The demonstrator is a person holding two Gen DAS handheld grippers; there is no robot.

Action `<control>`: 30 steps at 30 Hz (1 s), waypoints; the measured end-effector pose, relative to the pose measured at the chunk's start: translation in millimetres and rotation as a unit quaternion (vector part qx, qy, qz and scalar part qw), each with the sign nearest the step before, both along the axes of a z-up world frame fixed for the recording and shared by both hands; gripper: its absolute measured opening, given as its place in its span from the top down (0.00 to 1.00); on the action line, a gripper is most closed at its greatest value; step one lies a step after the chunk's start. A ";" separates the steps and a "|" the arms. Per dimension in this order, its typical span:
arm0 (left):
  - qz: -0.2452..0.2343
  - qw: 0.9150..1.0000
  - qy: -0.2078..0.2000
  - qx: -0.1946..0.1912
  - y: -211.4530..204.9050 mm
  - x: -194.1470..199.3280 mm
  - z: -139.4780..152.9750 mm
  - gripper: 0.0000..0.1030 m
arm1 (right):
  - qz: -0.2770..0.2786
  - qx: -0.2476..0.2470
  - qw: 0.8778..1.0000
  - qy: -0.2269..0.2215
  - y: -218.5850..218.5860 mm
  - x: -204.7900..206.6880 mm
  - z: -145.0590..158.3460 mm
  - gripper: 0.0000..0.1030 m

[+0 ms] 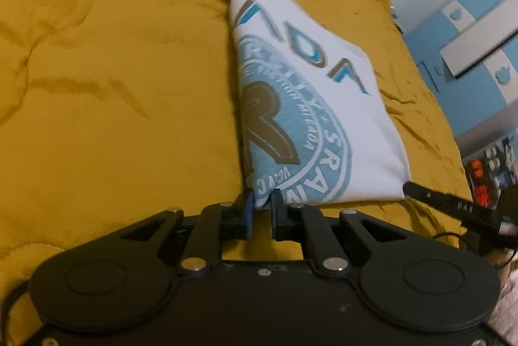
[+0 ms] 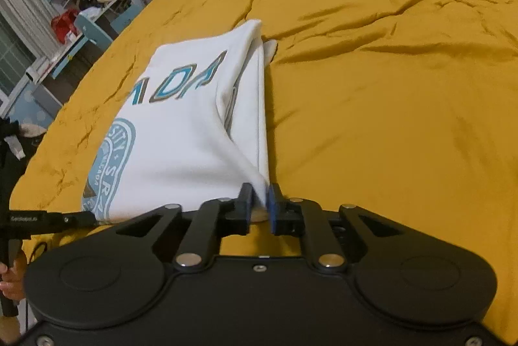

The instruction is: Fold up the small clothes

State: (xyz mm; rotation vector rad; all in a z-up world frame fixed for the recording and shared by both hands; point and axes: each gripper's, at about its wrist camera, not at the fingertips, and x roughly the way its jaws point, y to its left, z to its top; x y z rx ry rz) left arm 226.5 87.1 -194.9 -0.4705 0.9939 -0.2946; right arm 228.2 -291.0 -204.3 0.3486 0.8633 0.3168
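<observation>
while both grippers pinched the near hem of the white printed t-shirt (image 1: 307,80), which lay partly folded across the middle of the mustard-yellow bedspread (image 1: 113,70), the risks sat at those two corners. the left gripper (image 1: 262,200) was clamped on the lower-left corner by only a thin bite of cloth, so a quick lift could pull it free. the right gripper (image 2: 260,197) was clamped on the lower-right corner, where a loose flap bunched along the shirt's right side; carried over unevenly, it would likely crease or skew the fold. unequal pull between the hands could drag the shirt across the bedspread.
</observation>
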 end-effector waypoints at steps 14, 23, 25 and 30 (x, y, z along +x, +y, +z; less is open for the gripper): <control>0.022 0.996 -0.081 0.044 -26.6 4.1 52.4 0.52 | 0.028 -0.054 0.994 -0.091 50.2 -1.7 54.9 0.78; 0.030 0.999 -0.033 0.031 -32.9 15.9 10.2 0.50 | -0.006 -0.067 0.997 -0.027 44.7 12.5 13.3 0.81; 0.030 0.999 -0.029 0.034 -34.3 16.9 7.5 0.49 | -0.010 -0.059 0.998 -0.023 41.9 12.7 8.6 0.83; 0.021 0.999 -0.031 0.039 -39.9 18.8 19.9 0.22 | -0.013 -0.065 0.997 -0.024 45.1 12.1 11.5 0.80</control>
